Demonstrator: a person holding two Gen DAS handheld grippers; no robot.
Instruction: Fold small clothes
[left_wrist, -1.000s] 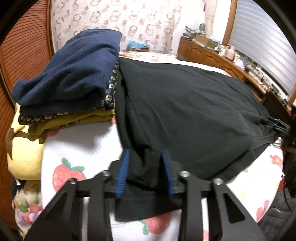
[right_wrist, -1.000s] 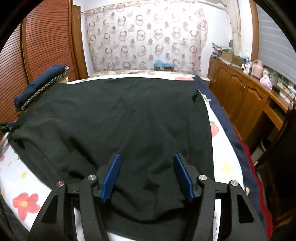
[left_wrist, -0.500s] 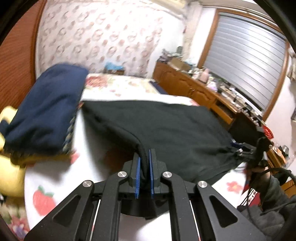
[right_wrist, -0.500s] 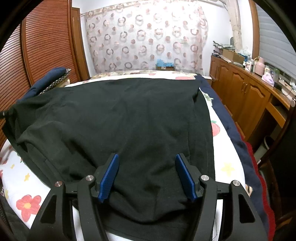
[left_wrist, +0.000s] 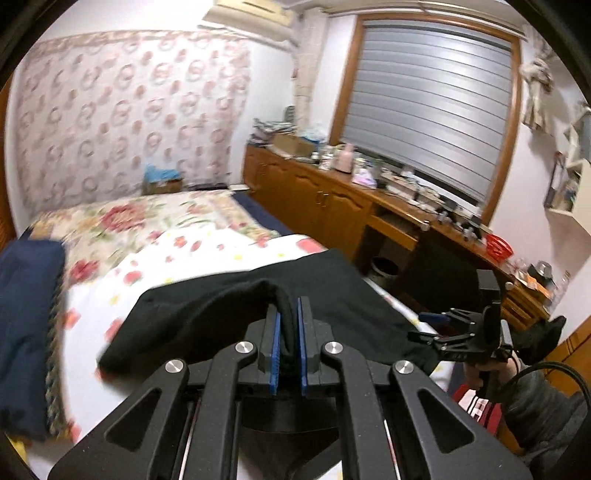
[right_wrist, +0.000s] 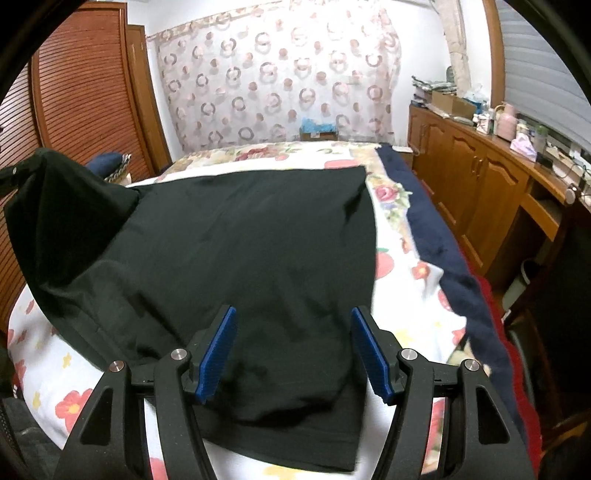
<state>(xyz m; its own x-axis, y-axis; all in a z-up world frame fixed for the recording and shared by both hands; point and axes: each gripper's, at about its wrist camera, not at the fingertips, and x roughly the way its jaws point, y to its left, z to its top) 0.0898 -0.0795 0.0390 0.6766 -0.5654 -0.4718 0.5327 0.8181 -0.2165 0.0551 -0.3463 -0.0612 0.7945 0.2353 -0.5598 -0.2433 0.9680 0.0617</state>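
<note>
A black garment (right_wrist: 258, 236) lies spread on the flowered bedsheet (right_wrist: 410, 306). My left gripper (left_wrist: 288, 332) is shut on a bunched edge of the black garment (left_wrist: 207, 314), and that corner hangs lifted off the bed. The raised corner (right_wrist: 55, 199) stands up at the far left of the right wrist view. My right gripper (right_wrist: 291, 347) is open, its blue pads (right_wrist: 218, 350) spread over the garment's near hem without pinching it. In the left wrist view the right gripper (left_wrist: 439, 328) shows at the right edge, held by a hand.
A stack of folded clothes with a navy piece on top (left_wrist: 26, 332) sits at the bed's left side. A wooden cabinet (right_wrist: 476, 192) with clutter runs along the right wall. A wooden louvred door (right_wrist: 74, 103) stands at left, a patterned curtain (right_wrist: 277, 74) behind the bed.
My left gripper closed on the garment's edge and rose, pulling that corner up and toward the right. My right gripper stayed open over the hem.
</note>
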